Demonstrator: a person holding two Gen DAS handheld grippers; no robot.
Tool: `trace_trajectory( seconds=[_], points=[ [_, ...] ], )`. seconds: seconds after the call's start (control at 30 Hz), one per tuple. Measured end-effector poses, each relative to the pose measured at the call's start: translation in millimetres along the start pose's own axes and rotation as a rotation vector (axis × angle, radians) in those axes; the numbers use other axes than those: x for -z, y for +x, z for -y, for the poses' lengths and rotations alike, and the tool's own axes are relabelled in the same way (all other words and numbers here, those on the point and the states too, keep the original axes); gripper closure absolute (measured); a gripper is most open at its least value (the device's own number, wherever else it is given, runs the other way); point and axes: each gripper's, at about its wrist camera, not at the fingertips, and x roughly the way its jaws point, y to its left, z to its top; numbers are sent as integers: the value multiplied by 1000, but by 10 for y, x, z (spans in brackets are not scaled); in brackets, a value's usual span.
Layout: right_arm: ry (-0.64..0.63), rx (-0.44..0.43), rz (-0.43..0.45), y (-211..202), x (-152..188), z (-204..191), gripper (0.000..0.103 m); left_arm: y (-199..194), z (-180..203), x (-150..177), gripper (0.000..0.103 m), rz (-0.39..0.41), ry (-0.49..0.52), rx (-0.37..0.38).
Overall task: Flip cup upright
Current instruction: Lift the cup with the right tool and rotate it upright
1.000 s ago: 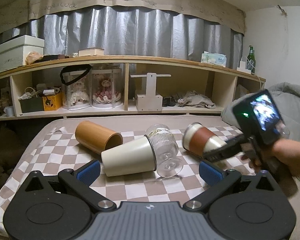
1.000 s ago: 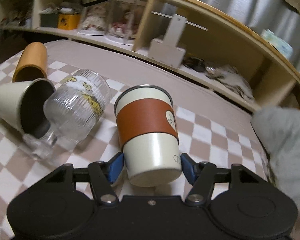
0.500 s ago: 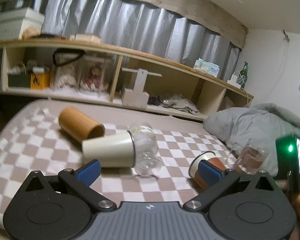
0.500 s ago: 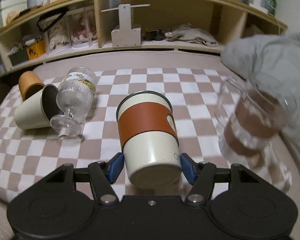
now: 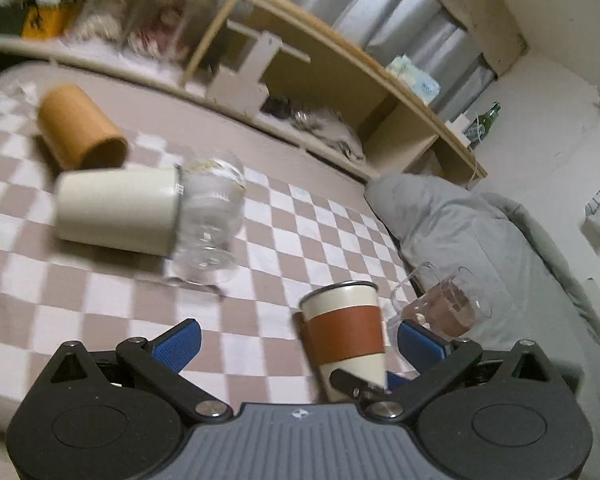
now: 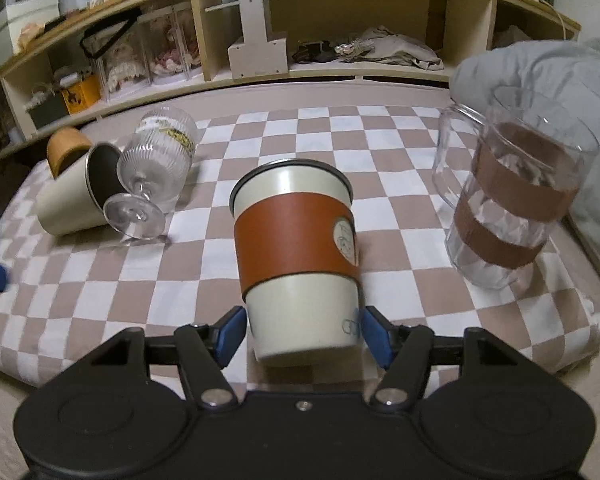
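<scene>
A cream cup with a brown sleeve [image 6: 298,256] stands nearly upright, rim up, on the checkered cloth [image 6: 380,152]. My right gripper [image 6: 300,334] is shut on its lower part, blue pads [image 6: 230,332] against both sides. In the left wrist view the same cup [image 5: 346,336] stands at the lower right. My left gripper [image 5: 300,340] is open and empty above the cloth [image 5: 312,224], with the cup just inside its right finger [image 5: 420,342].
A plain cream cup [image 6: 66,200], a ribbed stemmed glass [image 6: 156,168] and an orange-brown cup [image 6: 62,148] lie on their sides at the left. A glass mug with brown bands [image 6: 512,200] stands upright at the right, beside a grey duvet [image 6: 548,68]. Shelves [image 6: 300,24] run along the back.
My right gripper has tilted the brown-sleeved cup from lying to nearly upright near the glass mug. My left gripper has swung right and tilted, still open.
</scene>
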Motion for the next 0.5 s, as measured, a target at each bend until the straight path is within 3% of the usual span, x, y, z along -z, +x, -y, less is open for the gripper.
trace_trajectory(
  seconds=[0.2,0.5],
  points=[
    [62,-69,40,-145,46,220,37,604,82,-214,1,-117,-105,44],
    [116,-193,69,-205,70,423,53,1313,305,-237,1,-246,-86,-3]
  ],
)
